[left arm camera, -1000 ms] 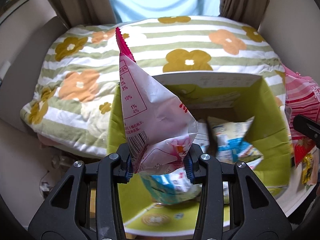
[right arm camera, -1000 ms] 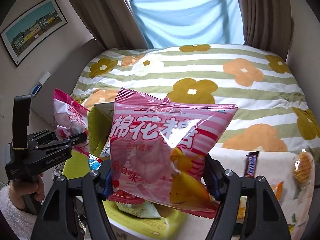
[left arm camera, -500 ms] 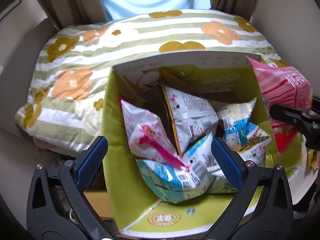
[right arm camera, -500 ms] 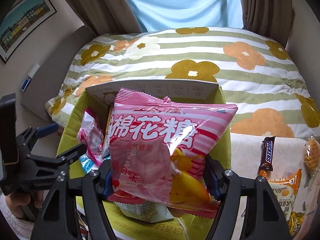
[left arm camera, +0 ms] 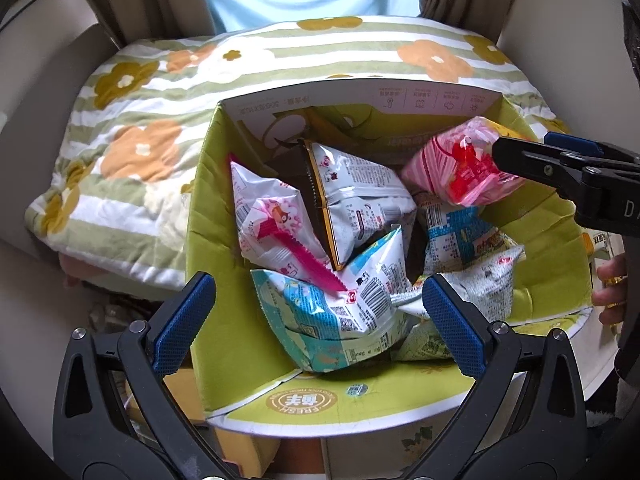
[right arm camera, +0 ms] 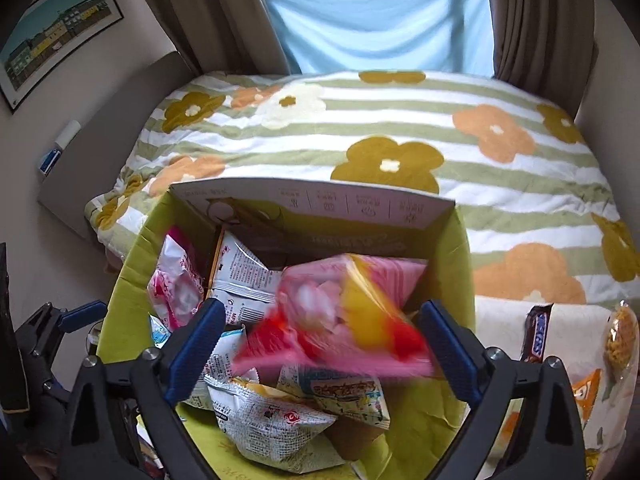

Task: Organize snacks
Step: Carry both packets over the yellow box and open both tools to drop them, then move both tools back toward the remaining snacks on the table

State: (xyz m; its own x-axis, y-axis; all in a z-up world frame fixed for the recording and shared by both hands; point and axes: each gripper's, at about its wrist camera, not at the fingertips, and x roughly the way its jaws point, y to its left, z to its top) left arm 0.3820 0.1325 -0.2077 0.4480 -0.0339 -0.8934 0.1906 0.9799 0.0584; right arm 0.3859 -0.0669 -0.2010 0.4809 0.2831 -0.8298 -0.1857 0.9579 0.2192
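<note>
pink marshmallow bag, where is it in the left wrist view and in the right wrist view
Left wrist view: pink marshmallow bag at upper right, inside the green box, beside the right gripper.
Right wrist view: centre, blurred, above the other packets, between the open fingers.
Shared landmark: the box's white printed flap along the far edge.

1. Green cardboard box (left arm camera: 304,402), near flap at 6 o'clock in left wrist view: round badge, upside-down "FRESH" around Chinese characters.
2. Right gripper (left arm camera: 600,184) body, 3 o'clock in the same view: letter "D", rest cut off.
3. Chocolate bar (right arm camera: 538,334), 4 o'clock in right wrist view: "SNICKERS", small but legible.
</note>
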